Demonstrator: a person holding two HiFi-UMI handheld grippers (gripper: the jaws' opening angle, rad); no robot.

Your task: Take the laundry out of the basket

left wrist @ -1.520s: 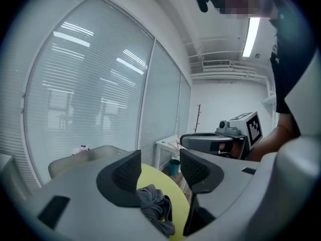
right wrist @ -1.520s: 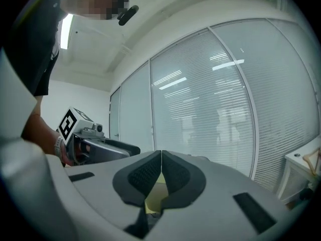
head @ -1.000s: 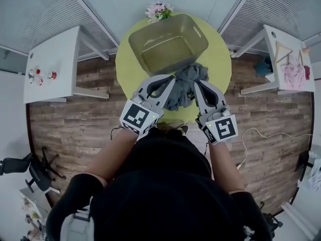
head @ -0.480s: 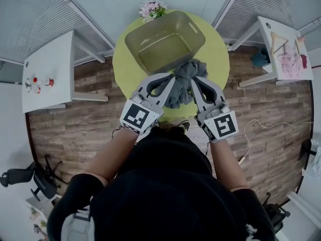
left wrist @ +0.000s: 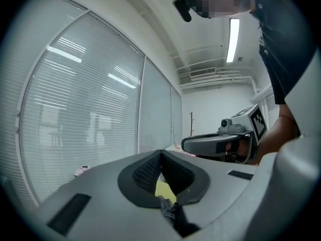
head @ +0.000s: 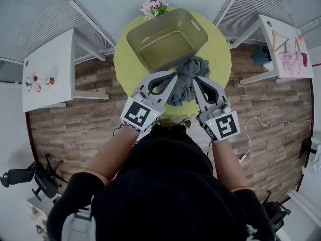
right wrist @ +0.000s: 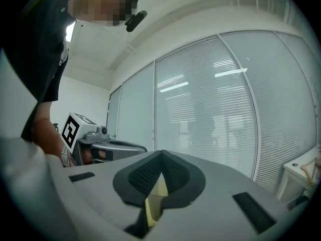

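An olive plastic basket (head: 168, 46) stands empty on the round yellow-green table (head: 128, 67). In front of it a bunched grey cloth (head: 184, 82) is held between the two grippers. My left gripper (head: 175, 77) is shut on the cloth's left side, and a fold of the grey cloth (left wrist: 169, 211) shows between its closed jaws (left wrist: 161, 152). My right gripper (head: 194, 81) lies against the cloth's right side. In the right gripper view its jaws (right wrist: 161, 152) meet at the tips, with only the yellow table (right wrist: 156, 197) showing behind them. Both grippers point roughly level.
Pink flowers (head: 155, 6) stand behind the basket. A white side table (head: 55, 54) with small red items (head: 37, 79) is at the left. Another white table (head: 288, 44) with pinkish things stands at the right. A cable (head: 261, 129) lies on the wood floor.
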